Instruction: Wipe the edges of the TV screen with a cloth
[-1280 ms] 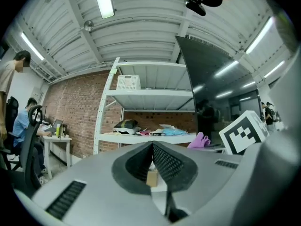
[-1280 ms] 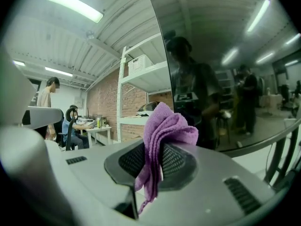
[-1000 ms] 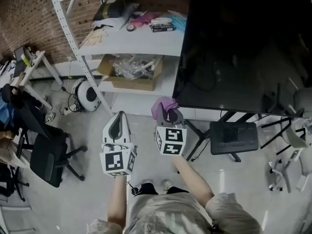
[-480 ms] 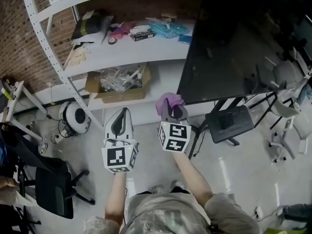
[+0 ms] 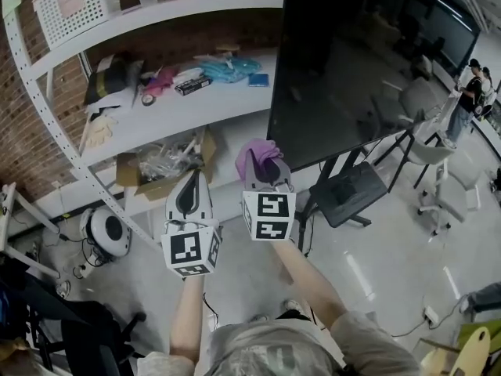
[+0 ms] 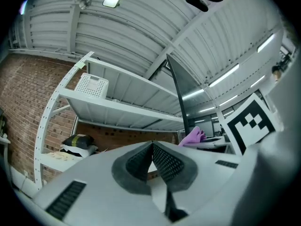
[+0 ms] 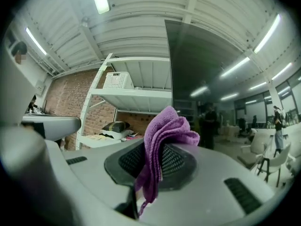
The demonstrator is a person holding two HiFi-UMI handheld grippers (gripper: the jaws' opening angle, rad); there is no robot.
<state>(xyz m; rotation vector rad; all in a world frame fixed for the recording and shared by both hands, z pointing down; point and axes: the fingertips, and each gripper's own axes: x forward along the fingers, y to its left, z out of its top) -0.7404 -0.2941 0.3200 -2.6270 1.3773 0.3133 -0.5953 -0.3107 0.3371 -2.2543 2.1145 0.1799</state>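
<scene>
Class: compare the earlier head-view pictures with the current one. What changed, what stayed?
The head view swung upward: the top shelf of the white metal shelving came into sight. Nothing was taken or released. The right hand-held gripper stays shut on the purple cloth near the lower-left corner of the black TV screen; the left hand-held gripper stays shut, empty.

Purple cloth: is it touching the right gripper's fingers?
Touching. The right gripper view shows the purple cloth pinched between the right gripper's fingers, its folds bunched above them and a tail hanging below.
</scene>
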